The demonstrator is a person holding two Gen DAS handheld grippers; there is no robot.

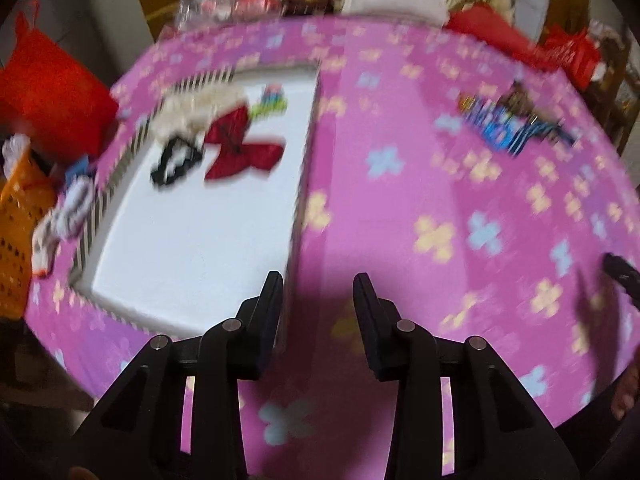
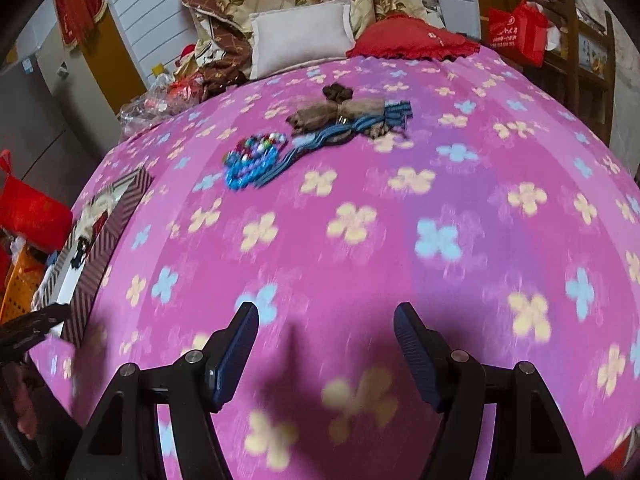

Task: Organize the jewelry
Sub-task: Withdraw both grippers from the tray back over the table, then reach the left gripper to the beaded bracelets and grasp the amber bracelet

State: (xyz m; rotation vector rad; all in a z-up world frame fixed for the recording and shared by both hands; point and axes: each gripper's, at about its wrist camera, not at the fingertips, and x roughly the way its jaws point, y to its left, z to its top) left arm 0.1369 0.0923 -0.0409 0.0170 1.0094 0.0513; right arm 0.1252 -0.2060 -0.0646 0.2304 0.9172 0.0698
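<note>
Looks like this one's sitting about halfway. The striped box [image 1: 192, 216] is already holding a red bow [image 1: 240, 144], a black-and-white scrunchie [image 1: 176, 160] and some fluffy cream thing [image 1: 196, 108], so part of the sorting is done. A pile is waiting out on the pink bedspread [image 2: 400, 240] well away from the box: blue beads [image 2: 248, 168], a blue cord [image 2: 360, 126] and a brown bow [image 2: 340, 114]. The left gripper [image 1: 318, 280] is hanging by the box edge, fingers apart and gripping nothing; the right gripper [image 2: 326, 312] is hovering wide and bare, short of the pile.
</note>
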